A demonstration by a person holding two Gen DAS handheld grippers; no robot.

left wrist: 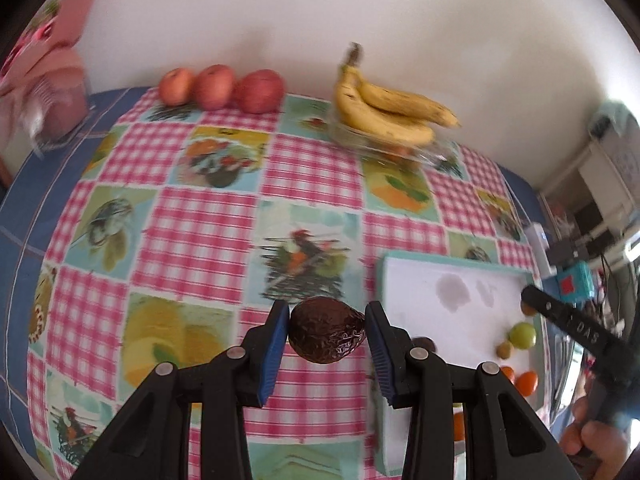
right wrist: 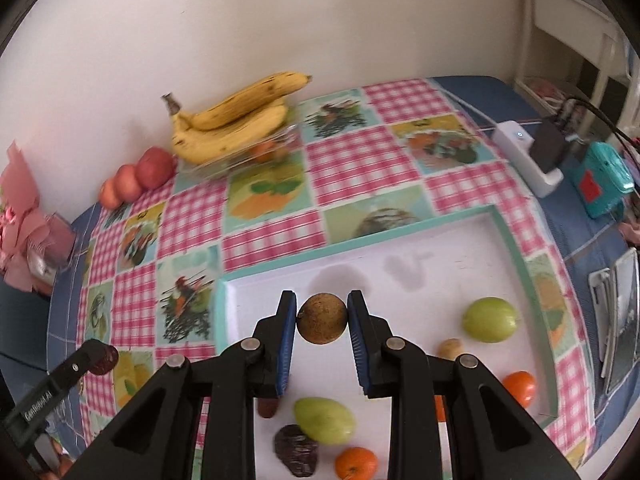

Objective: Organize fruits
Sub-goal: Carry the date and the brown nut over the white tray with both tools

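Observation:
My left gripper (left wrist: pixel 327 322) is shut on a dark brown wrinkled fruit (left wrist: pixel 326 330), held above the checked tablecloth (left wrist: pixel 200 232) just left of the white tray (left wrist: pixel 416 280). My right gripper (right wrist: pixel 322 316) is shut on a round brown fruit (right wrist: pixel 322 324) and holds it over the white tray (right wrist: pixel 440 248). In that tray lie two green fruits (right wrist: pixel 489 319) (right wrist: pixel 324 420), oranges (right wrist: pixel 356 462) (right wrist: pixel 520 388), a dark wrinkled fruit (right wrist: pixel 296 450) and a small tan fruit (right wrist: pixel 451 348). The left gripper also shows in the right wrist view (right wrist: pixel 100 358).
Three red apples (left wrist: pixel 218 88) line the wall at the back. A bunch of bananas (left wrist: pixel 384 108) rests on a clear container (left wrist: pixel 400 148) with oranges. A pink tissue box (left wrist: pixel 52 92) stands far left. A white power strip (right wrist: pixel 528 156) and a teal device (right wrist: pixel 600 180) sit at the right.

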